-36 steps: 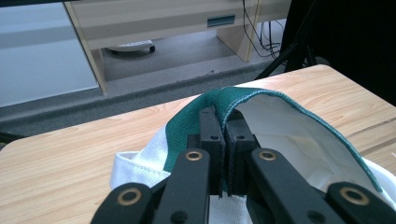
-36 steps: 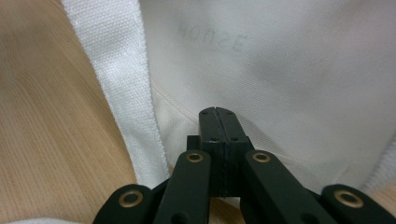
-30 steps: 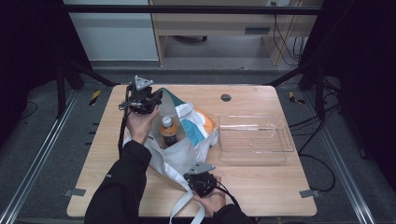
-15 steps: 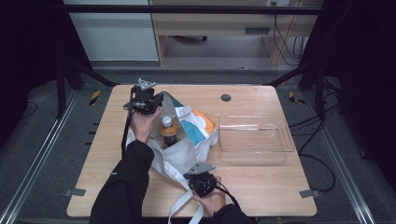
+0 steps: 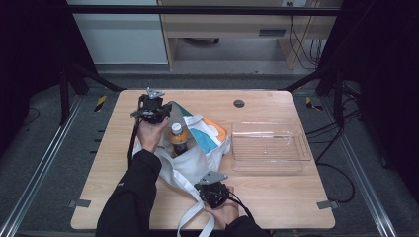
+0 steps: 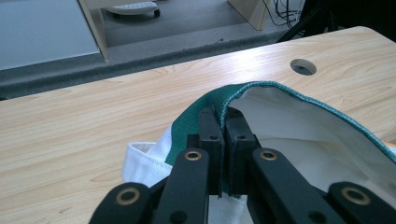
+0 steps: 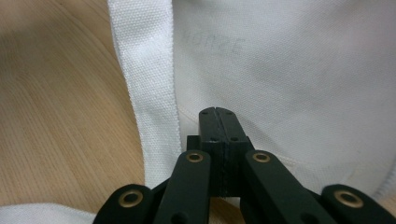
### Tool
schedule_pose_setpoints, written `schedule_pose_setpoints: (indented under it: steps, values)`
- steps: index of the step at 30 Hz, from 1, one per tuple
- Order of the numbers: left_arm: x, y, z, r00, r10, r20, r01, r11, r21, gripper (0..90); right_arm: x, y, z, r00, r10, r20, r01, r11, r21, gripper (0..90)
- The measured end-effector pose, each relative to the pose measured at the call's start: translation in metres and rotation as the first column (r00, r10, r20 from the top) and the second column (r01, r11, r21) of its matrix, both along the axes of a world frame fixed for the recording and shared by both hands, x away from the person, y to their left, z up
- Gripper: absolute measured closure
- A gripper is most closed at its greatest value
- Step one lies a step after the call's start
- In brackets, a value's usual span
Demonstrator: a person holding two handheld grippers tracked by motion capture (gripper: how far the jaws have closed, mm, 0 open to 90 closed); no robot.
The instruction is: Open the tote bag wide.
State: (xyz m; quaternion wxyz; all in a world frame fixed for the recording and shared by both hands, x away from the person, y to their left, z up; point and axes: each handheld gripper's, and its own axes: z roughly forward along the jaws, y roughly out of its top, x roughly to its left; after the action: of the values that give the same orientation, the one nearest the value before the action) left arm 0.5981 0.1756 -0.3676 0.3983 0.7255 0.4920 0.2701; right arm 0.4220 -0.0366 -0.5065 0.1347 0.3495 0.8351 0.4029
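My left hand-held gripper (image 5: pixel 157 114) is clamped shut on the green-trimmed rim (image 6: pixel 219 95) of the bag (image 5: pixel 197 158), at the far left of the bag's mouth. Since a second ago this hand has come down and drifted slightly toward the right, so the rim it holds now sits lower over the counter (image 5: pixel 276 197) and the mouth is less lifted. Just right of it, the bottle (image 5: pixel 178 138) stands upright inside the open bag, cap showing, where it stood before. I judge the lowering to mean the mouth is being settled around the bottle or readied for release. Nearer me, my right hand-held gripper (image 5: pixel 213 193) has kept its place, jaws closed flat on the white cloth (image 7: pixel 261 84) beside a strap (image 7: pixel 149 93), pinning the bag's near end. At far right the clear tray (image 5: pixel 269 147) lies empty and apart from the bag.
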Motion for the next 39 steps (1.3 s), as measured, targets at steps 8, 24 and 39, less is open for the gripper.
schedule_pose_setpoints:
  steps: [8, 24, 39]
  values:
    - [-0.007, 0.003, 0.004, 0.9979, -0.051, 0.039, 0.050, 0.9983, 0.028, 74.0, 0.000, 0.000, 0.000, 1.0000, 0.001, 0.003, -0.001, 1.0000, -0.003, 90.0]
    - [-0.049, 0.038, 0.004, 0.9904, -0.115, 0.076, 0.110, 0.9919, 0.063, 54.2, 0.001, -0.001, -0.001, 1.0000, 0.004, 0.002, -0.004, 1.0000, 0.006, 90.0]
    - [-0.040, 0.028, -0.029, 0.9912, -0.126, 0.043, 0.117, 0.9796, 0.163, 64.8, 0.001, -0.001, 0.000, 1.0000, 0.003, -0.005, -0.003, 1.0000, 0.006, 90.0]
